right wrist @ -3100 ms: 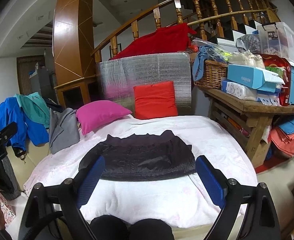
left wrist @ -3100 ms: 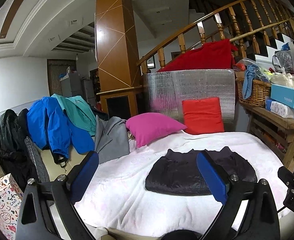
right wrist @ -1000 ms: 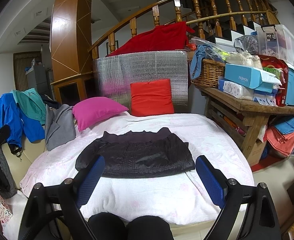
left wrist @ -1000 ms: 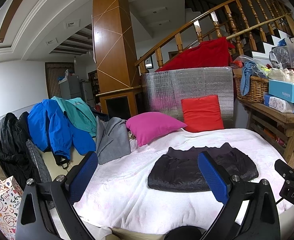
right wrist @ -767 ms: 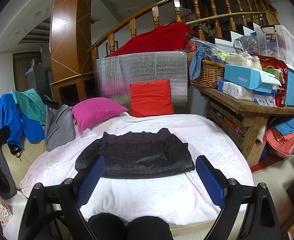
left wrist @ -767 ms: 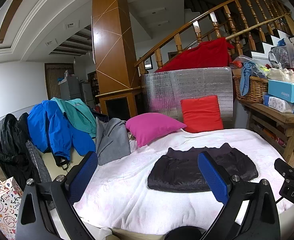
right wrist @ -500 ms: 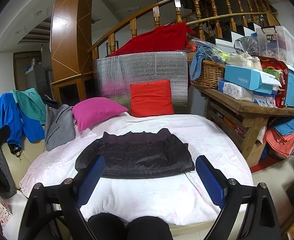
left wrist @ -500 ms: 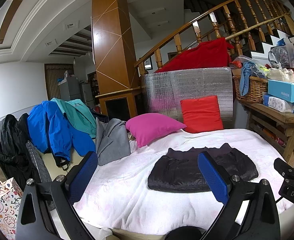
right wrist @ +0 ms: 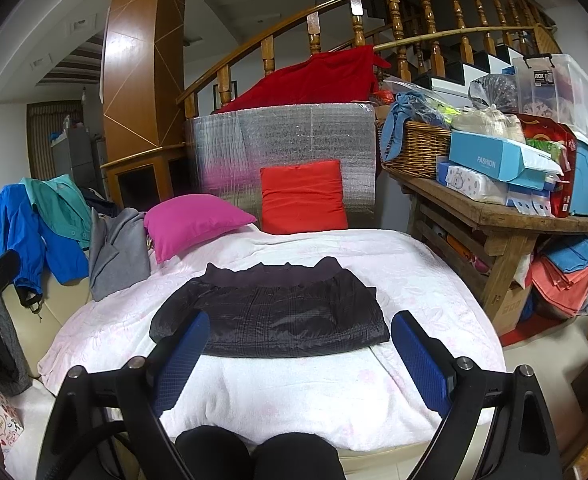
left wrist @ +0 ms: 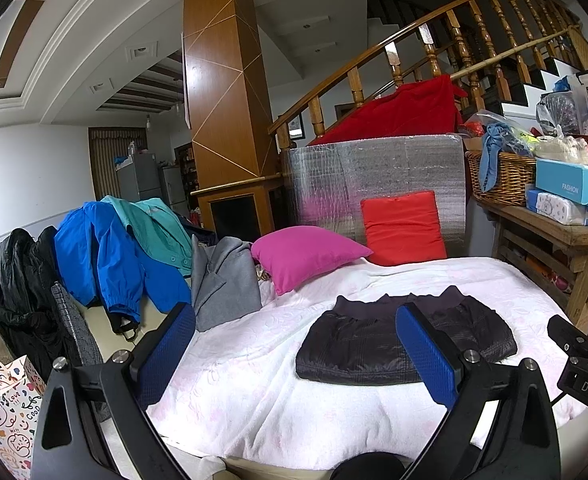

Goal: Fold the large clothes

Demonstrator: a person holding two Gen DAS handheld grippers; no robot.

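Nothing has shifted in the last second; against the oldest pictures both views sit slightly further back from the bed. Left to right: a printed paper bag (left wrist: 4,412) stands at the left edge of the left wrist view, its contents hidden. A wicker basket (right wrist: 415,146) on the wooden table (right wrist: 493,216) holds blue cloth. Only the right wrist view shows the clear lidded bin (right wrist: 553,88); only the left shows the black coats (left wrist: 22,292). A folded dark jacket (right wrist: 270,312) lies mid-bed on the white blanket (right wrist: 294,392), below pink and red cushions. Left gripper (left wrist: 294,350) and right gripper (right wrist: 297,356) hold their fingers wide apart, empty, near the bed's front edge.
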